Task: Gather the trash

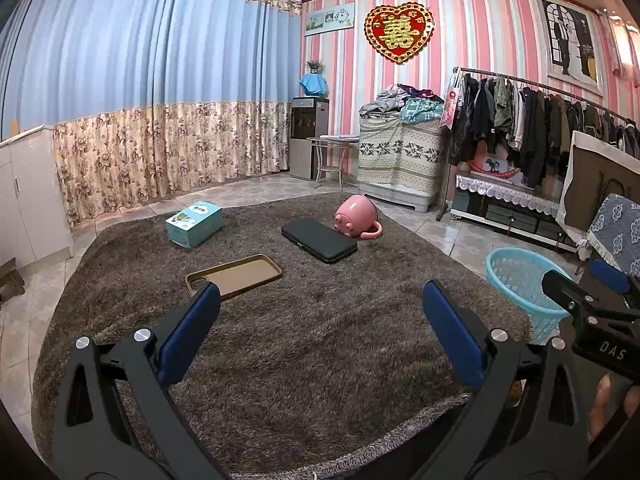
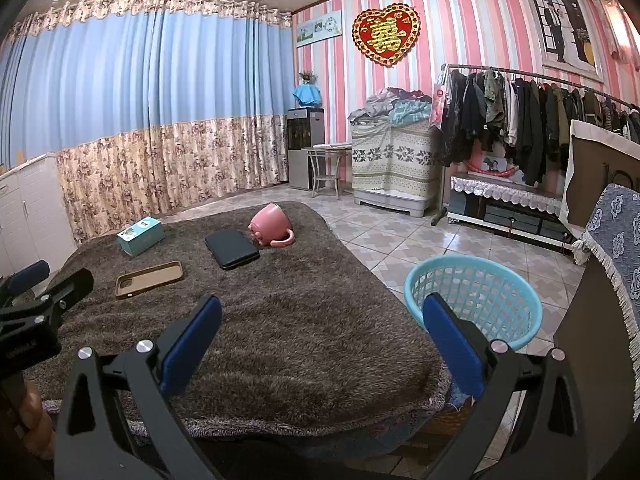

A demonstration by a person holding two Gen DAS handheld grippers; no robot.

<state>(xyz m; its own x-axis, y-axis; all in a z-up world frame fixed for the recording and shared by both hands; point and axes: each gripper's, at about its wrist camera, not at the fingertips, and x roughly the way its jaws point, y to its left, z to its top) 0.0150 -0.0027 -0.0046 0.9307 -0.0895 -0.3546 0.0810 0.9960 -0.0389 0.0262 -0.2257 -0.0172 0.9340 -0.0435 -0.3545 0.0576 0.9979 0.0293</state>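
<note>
Trash-wise, phone case (image 1: 234,276), black wallet (image 1: 319,239), tissue box (image 1: 195,224) and pink mug (image 1: 357,218) sit on the rug (image 1: 320,360), 12 o'clock. Blue basket (image 2: 472,300) at 3. Left hand-held gripper (image 1: 320,334) and right hand-held gripper (image 2: 322,338) both released, holding nothing.

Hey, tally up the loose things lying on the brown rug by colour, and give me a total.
Pink: 1, the tipped mug
Black: 1, the flat case
Brown: 1, the phone case
Light blue: 1, the box
Total: 4

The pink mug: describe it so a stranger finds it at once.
Start at the shaggy brown rug. At its far edge, behind the flat black case, lies the pink ceramic mug. It alone is round, pink, and tipped over, handle on the rug.
</note>
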